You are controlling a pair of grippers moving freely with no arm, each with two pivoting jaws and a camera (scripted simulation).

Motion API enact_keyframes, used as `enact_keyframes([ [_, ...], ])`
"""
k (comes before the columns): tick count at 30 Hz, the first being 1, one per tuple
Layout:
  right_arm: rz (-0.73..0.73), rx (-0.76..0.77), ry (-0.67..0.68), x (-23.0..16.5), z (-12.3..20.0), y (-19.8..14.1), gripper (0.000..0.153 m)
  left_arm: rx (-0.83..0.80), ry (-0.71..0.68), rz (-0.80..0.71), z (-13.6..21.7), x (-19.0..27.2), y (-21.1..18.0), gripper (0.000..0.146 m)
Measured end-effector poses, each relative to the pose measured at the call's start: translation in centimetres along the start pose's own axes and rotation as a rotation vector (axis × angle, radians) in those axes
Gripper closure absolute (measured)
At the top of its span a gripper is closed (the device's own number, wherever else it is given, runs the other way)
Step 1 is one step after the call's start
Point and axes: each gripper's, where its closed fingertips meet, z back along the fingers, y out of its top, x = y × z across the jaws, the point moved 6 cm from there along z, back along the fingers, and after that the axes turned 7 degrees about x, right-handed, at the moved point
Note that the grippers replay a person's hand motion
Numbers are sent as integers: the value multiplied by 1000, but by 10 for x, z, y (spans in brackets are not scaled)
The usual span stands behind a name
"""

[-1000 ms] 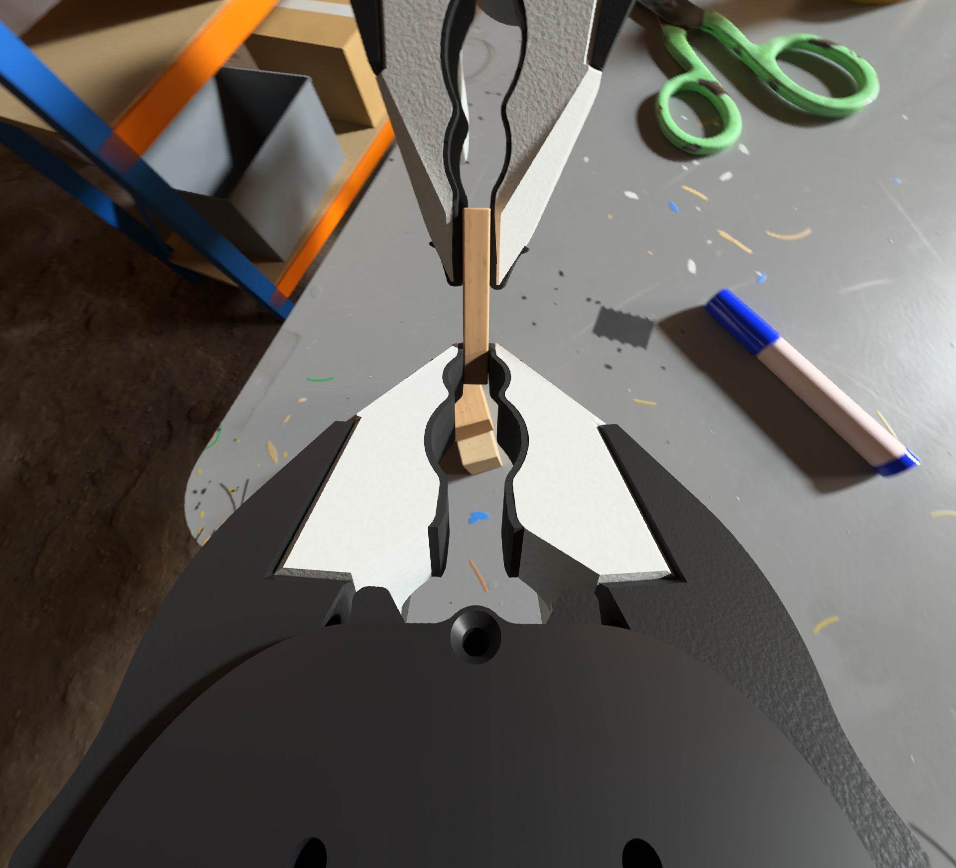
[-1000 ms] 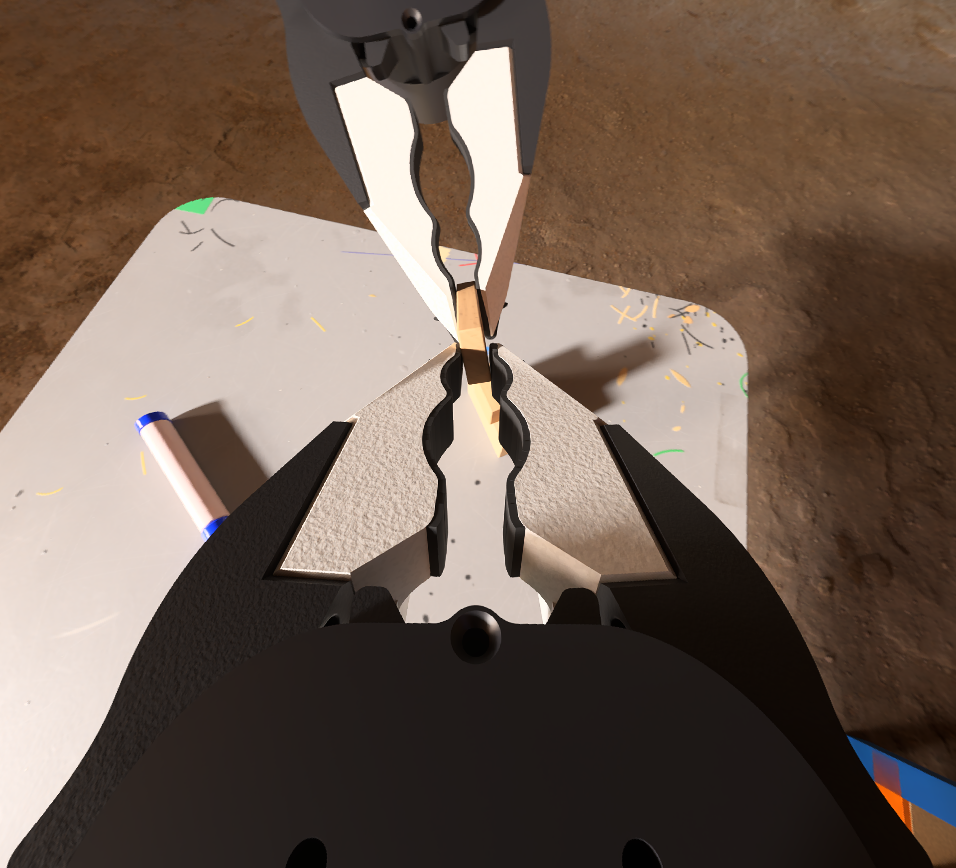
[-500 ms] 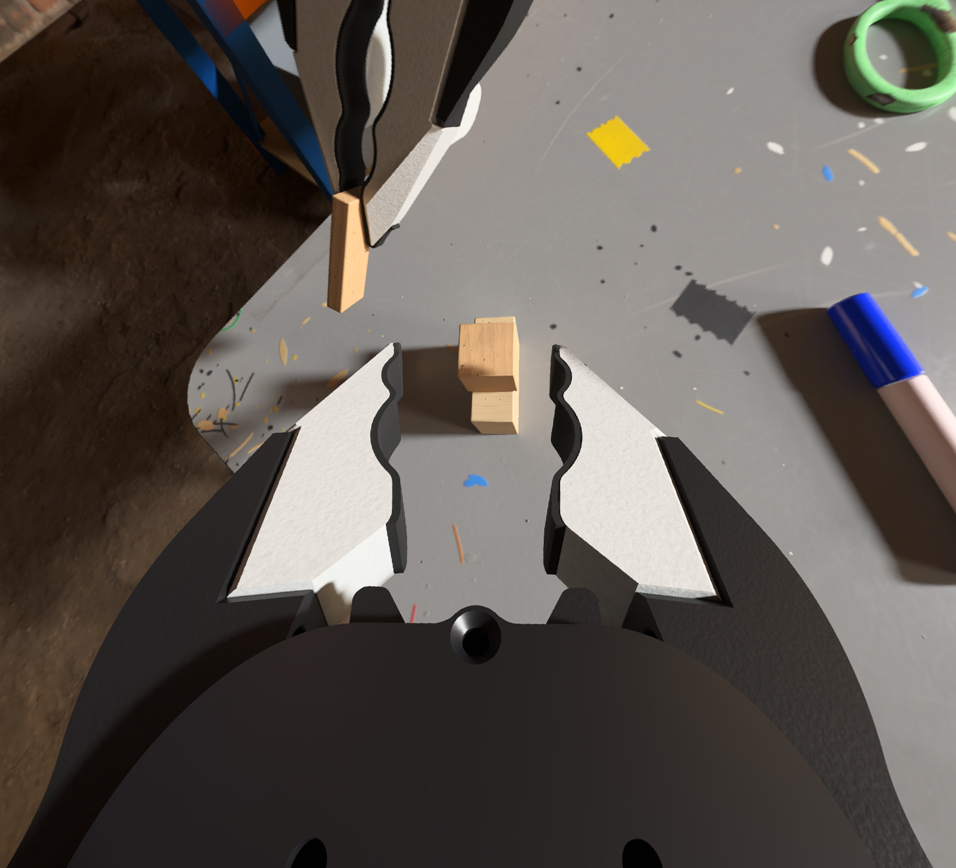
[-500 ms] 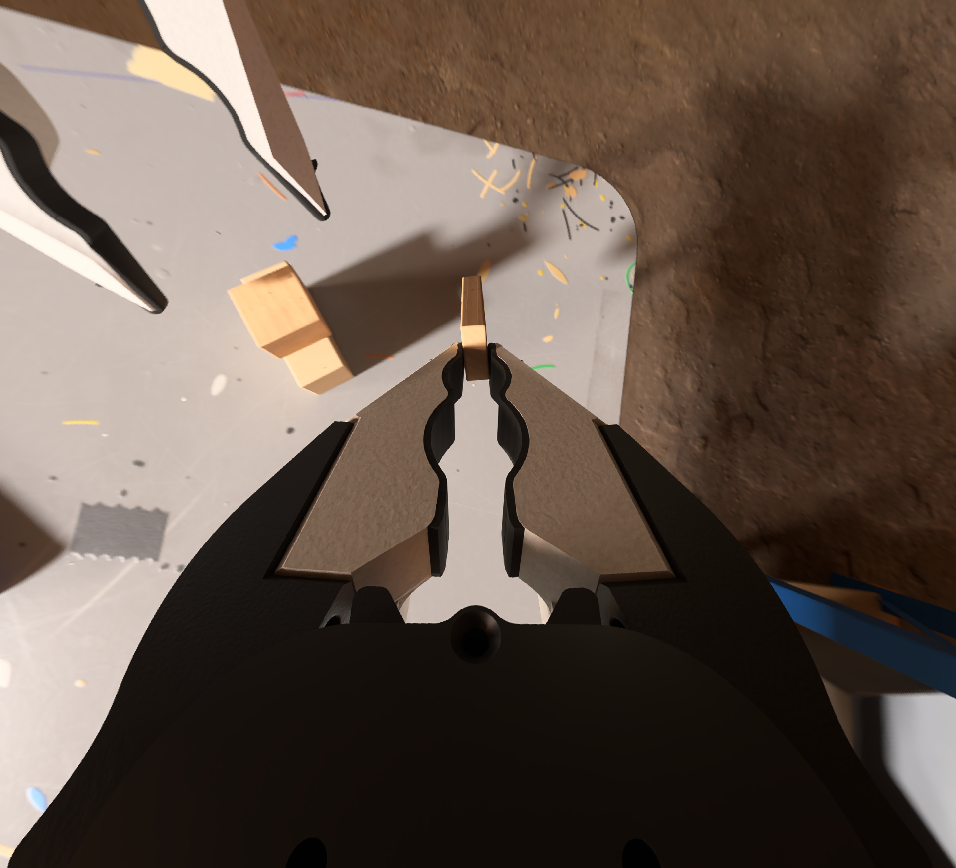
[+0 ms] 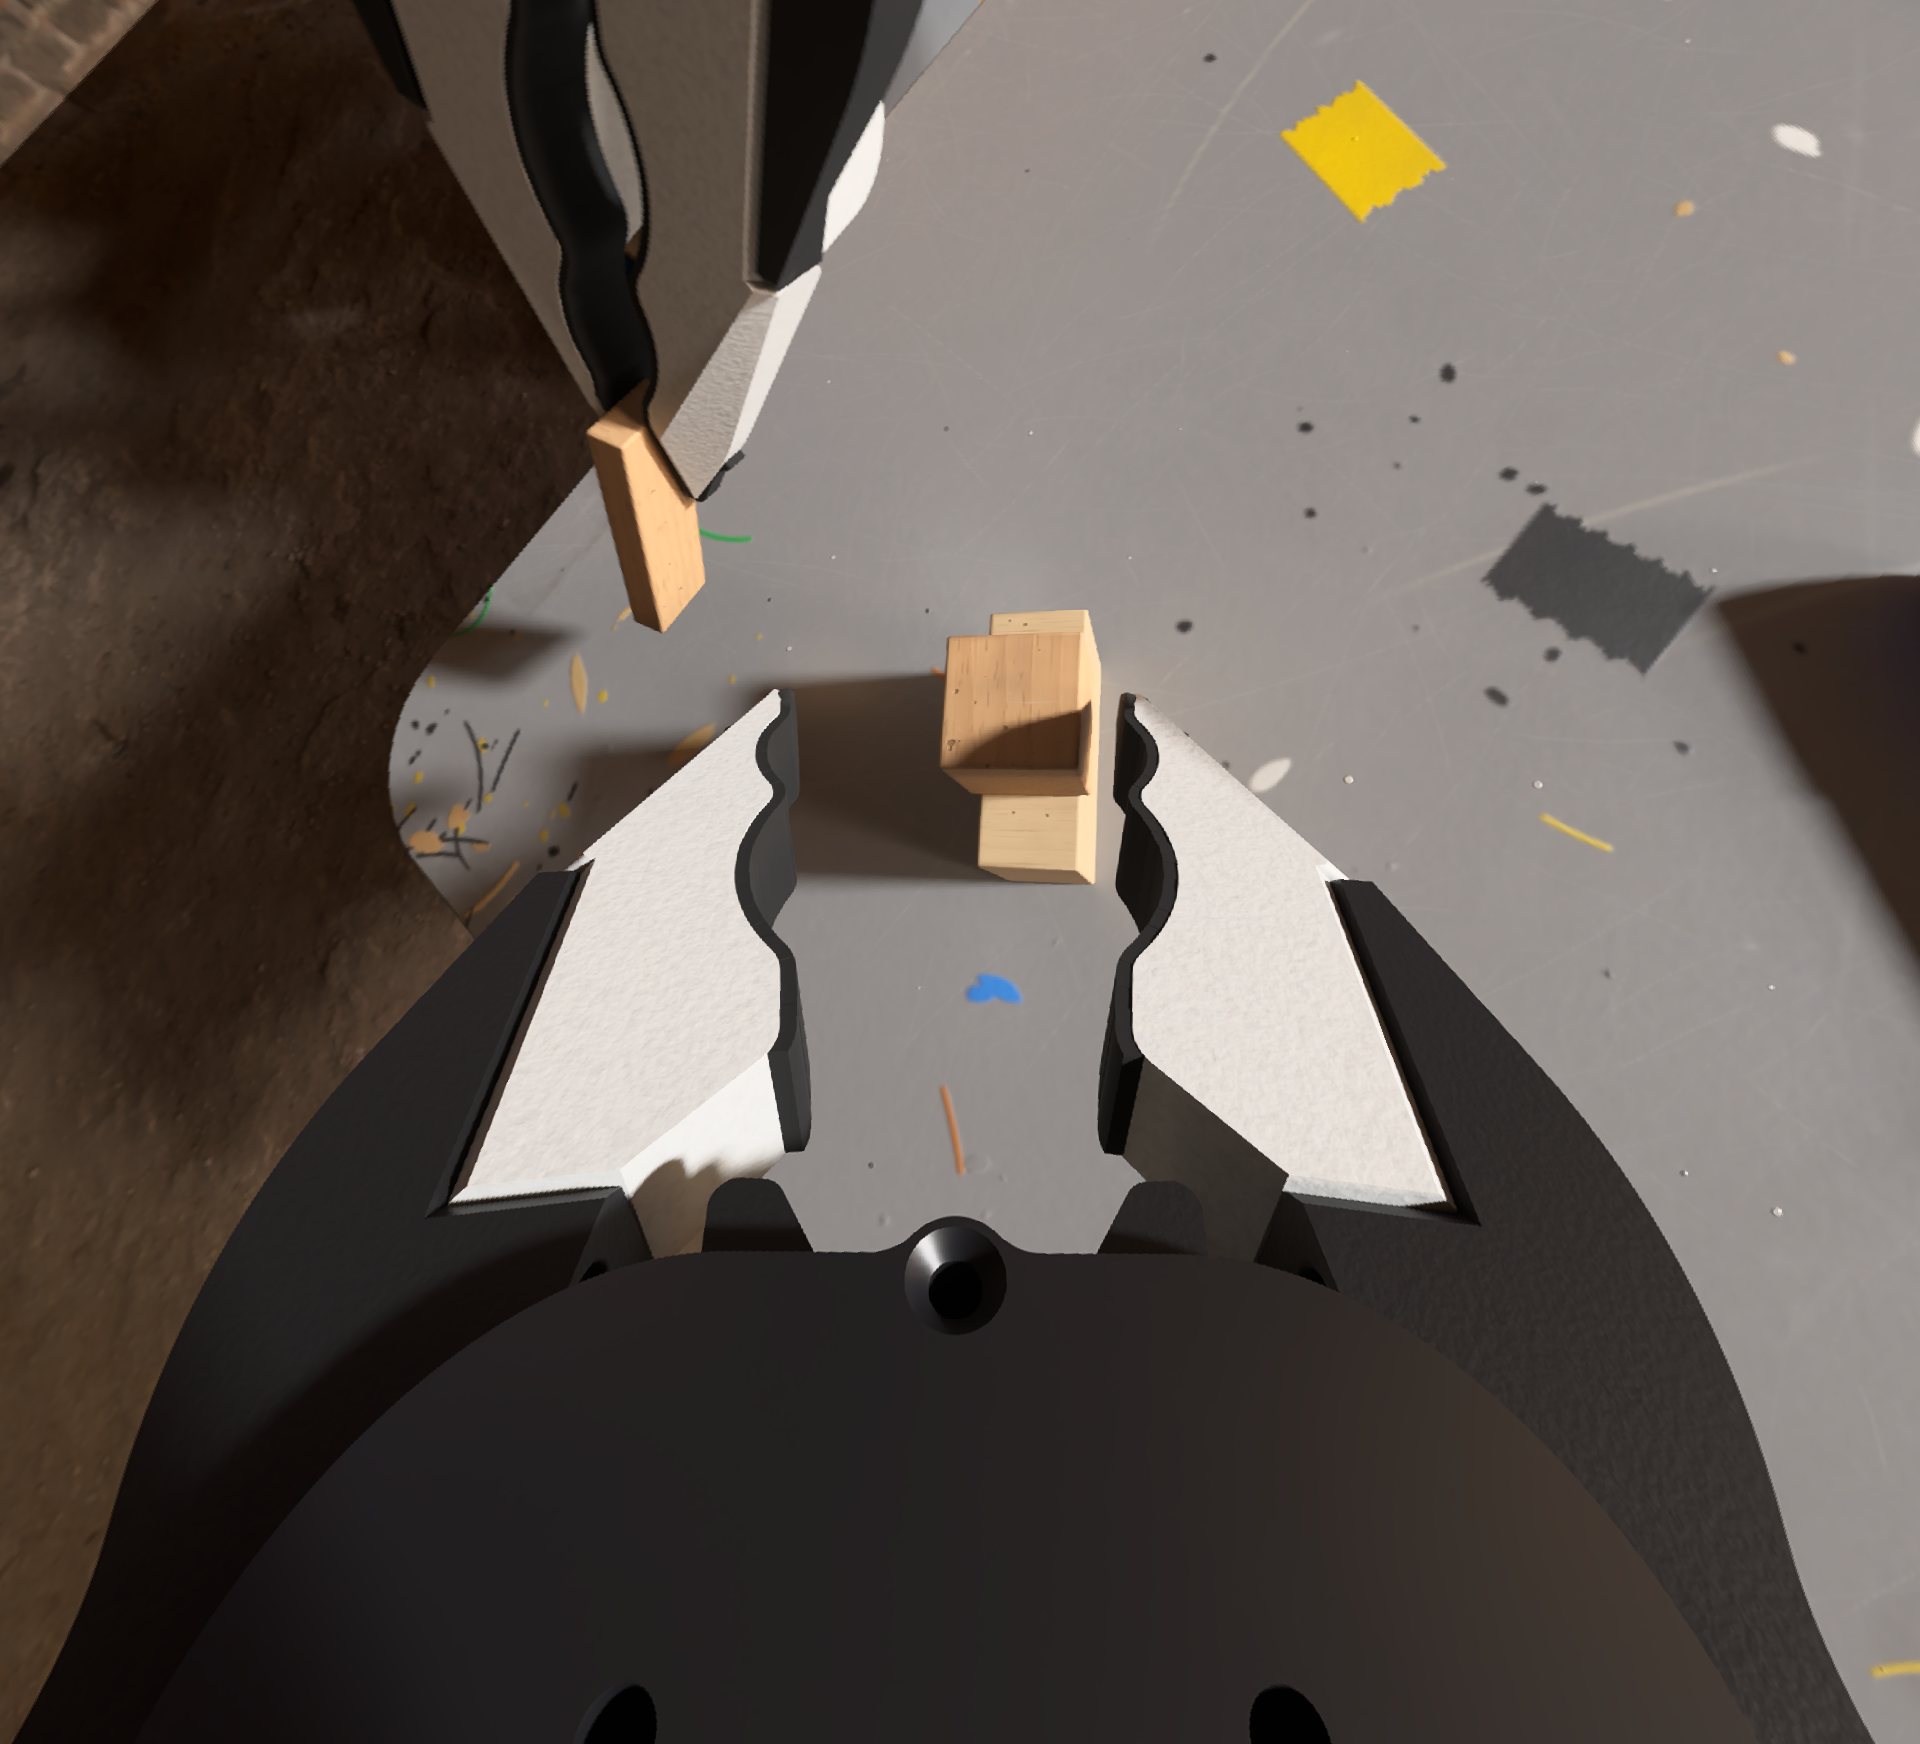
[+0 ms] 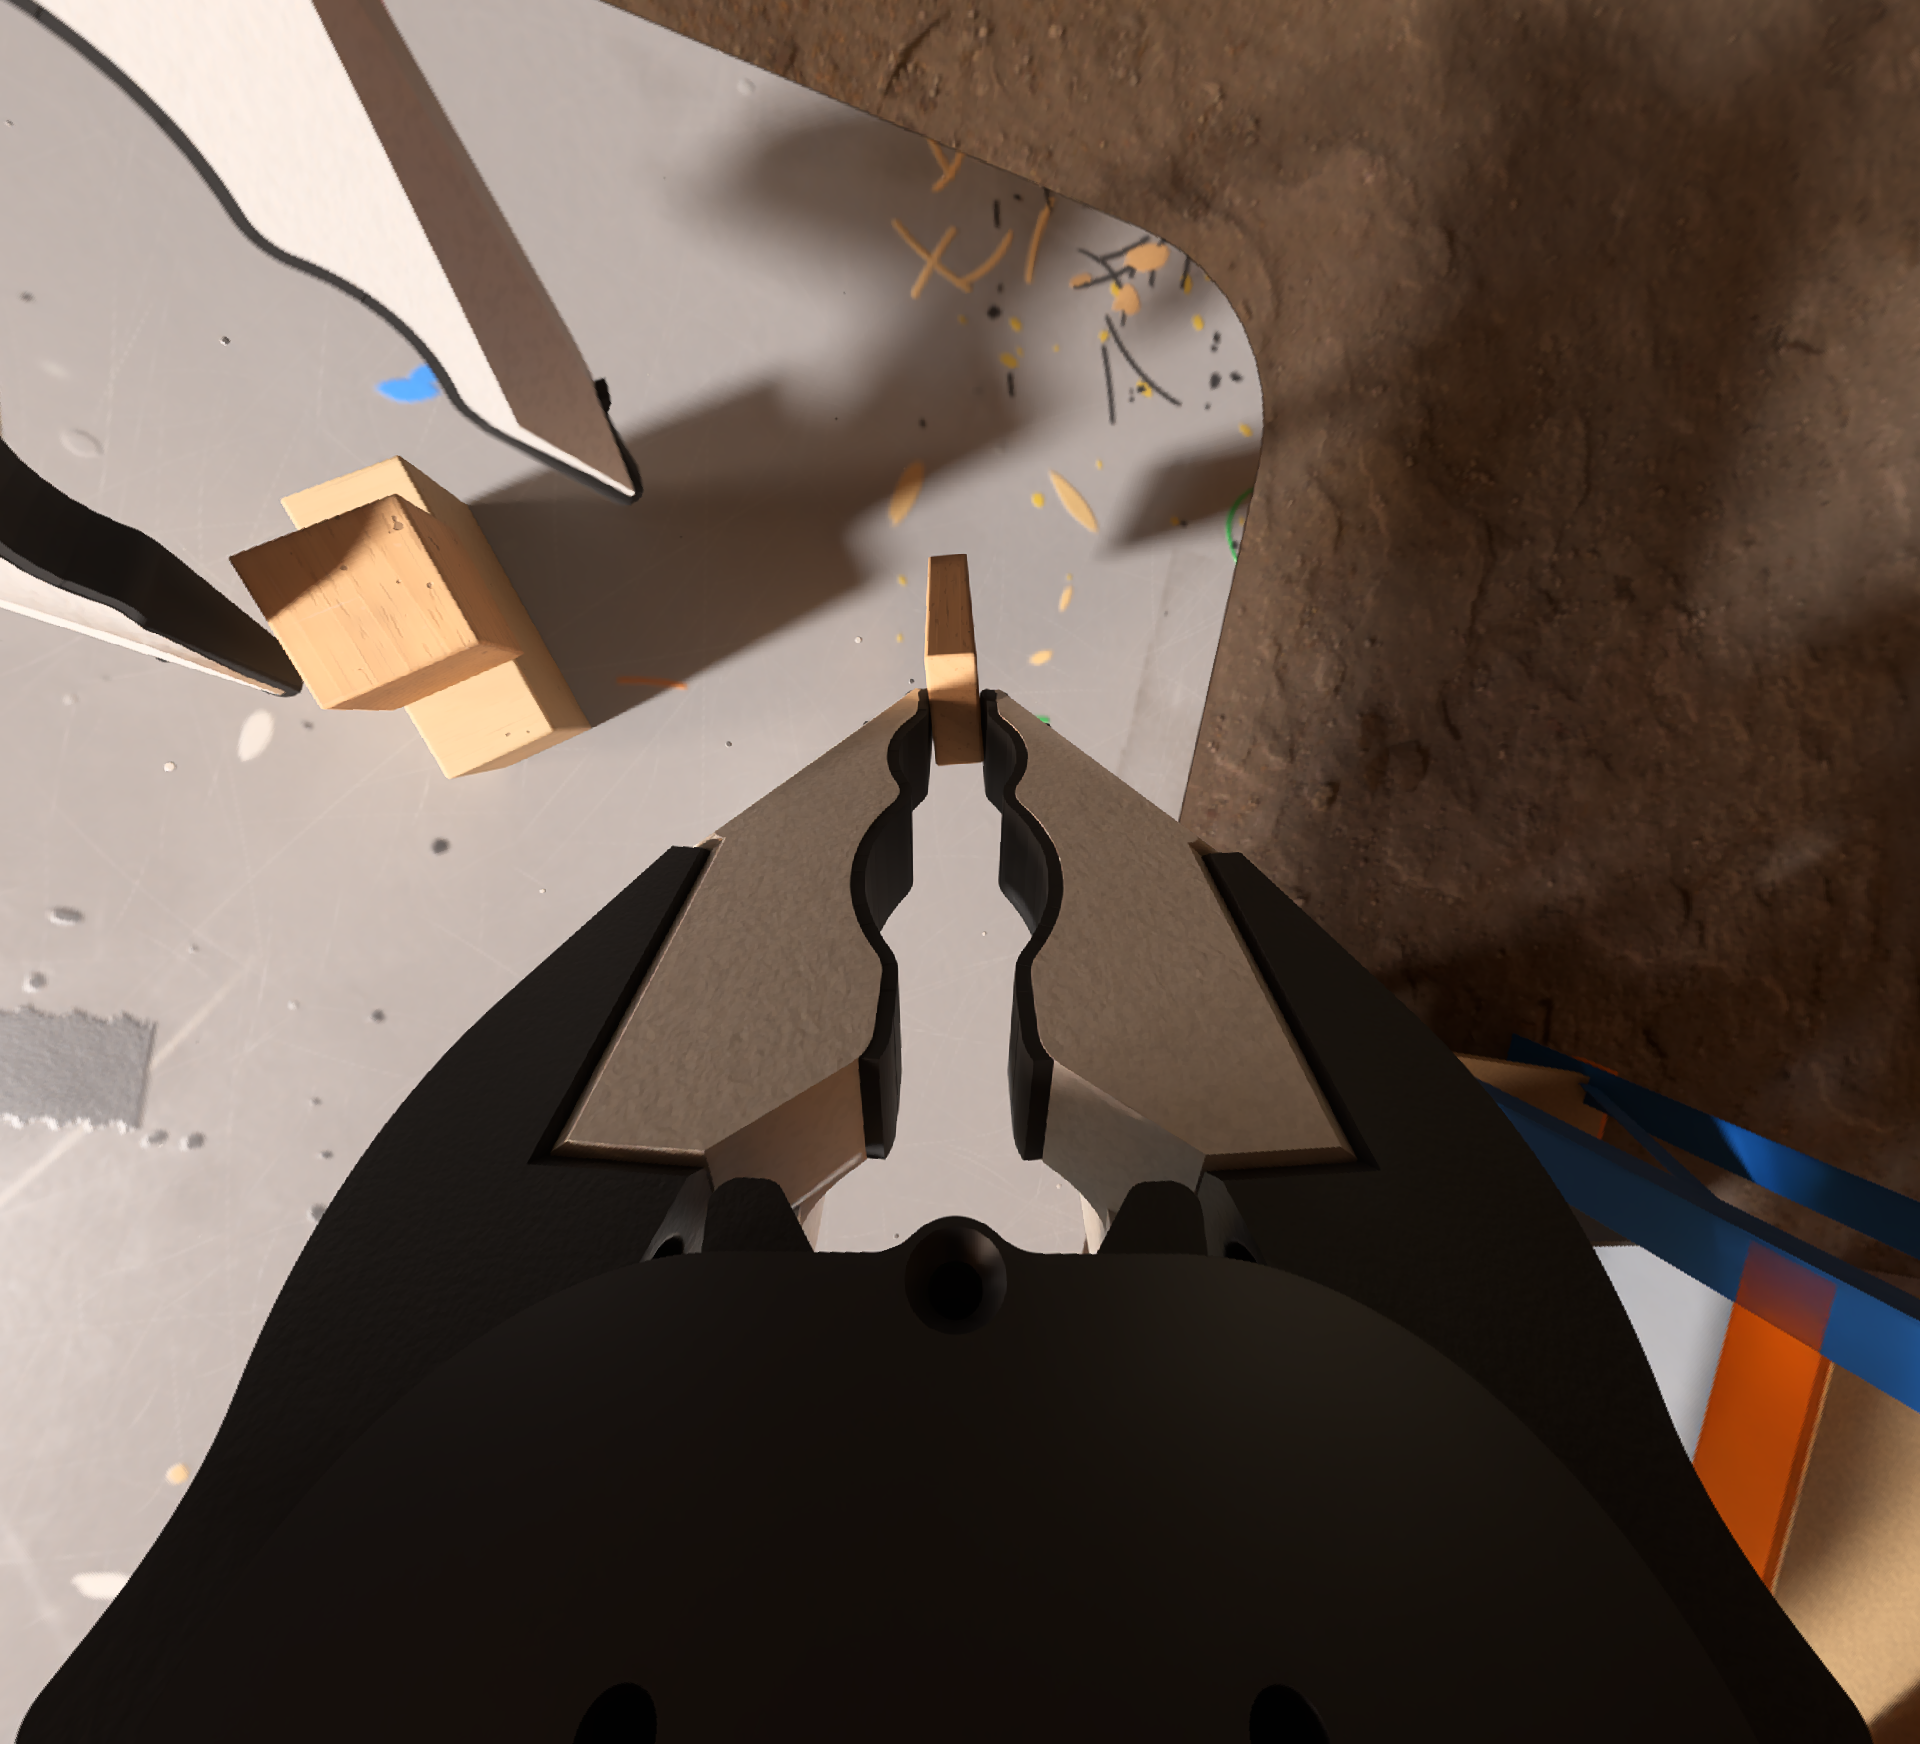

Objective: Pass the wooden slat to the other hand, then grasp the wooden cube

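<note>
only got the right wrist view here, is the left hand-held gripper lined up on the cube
Observer: Its jaws are open. The wooden cube shows in the gap by the fingertips of the left hand-held gripper, off-centre toward the finger on the right of the left wrist view.
Operator: how does the slat look from that side
Observer: The wooden slat shows its broad face there, jutting out tilted below the fingertips of the right hand-held gripper.
Operator: anything past the cube
Observer: A yellow patch lies farther on along the table, well apart from the cube.
</note>
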Motion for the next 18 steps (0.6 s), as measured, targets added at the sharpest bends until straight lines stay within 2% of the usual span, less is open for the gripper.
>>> enact_keyframes([
  [9,18,-103,64,5,-3,9,144,38,-68,6,-4,6,-5,116],
  [18,7,-135,67,4,-5,12,144,57,-73,-3,-4,7,-5,117],
])
